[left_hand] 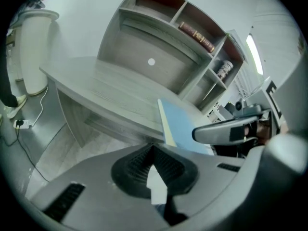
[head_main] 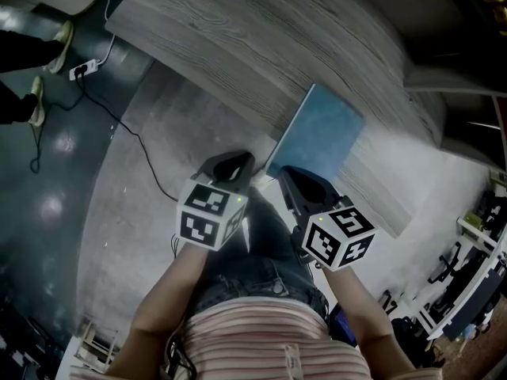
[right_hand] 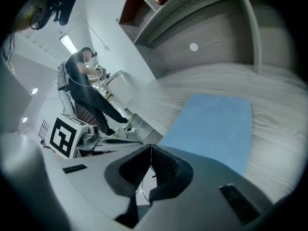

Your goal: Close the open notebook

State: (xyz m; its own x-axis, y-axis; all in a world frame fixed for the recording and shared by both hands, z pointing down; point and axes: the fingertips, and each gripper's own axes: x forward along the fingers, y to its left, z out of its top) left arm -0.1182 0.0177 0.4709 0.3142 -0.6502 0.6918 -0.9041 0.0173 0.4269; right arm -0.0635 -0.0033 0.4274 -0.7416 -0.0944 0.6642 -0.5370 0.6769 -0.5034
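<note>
The notebook (head_main: 317, 133) lies closed on the grey wooden desk (head_main: 261, 38), blue cover up, near the desk's front edge; its pale page edge shows in the left gripper view (left_hand: 180, 126), and the right gripper view looks over the cover (right_hand: 216, 124). My left gripper (head_main: 231, 163) hangs in front of the desk edge, left of the notebook, jaws shut and empty (left_hand: 154, 148). My right gripper (head_main: 297, 179) is just short of the notebook's near corner, also shut with nothing between the pads (right_hand: 151, 148). Neither touches the notebook.
A shelf unit with books (left_hand: 197, 37) stands at the back of the desk. A power strip and cable (head_main: 83, 70) lie on the floor to the left. Another person (right_hand: 86, 85) works in the background. Racks and gear (head_main: 475, 244) stand at the right.
</note>
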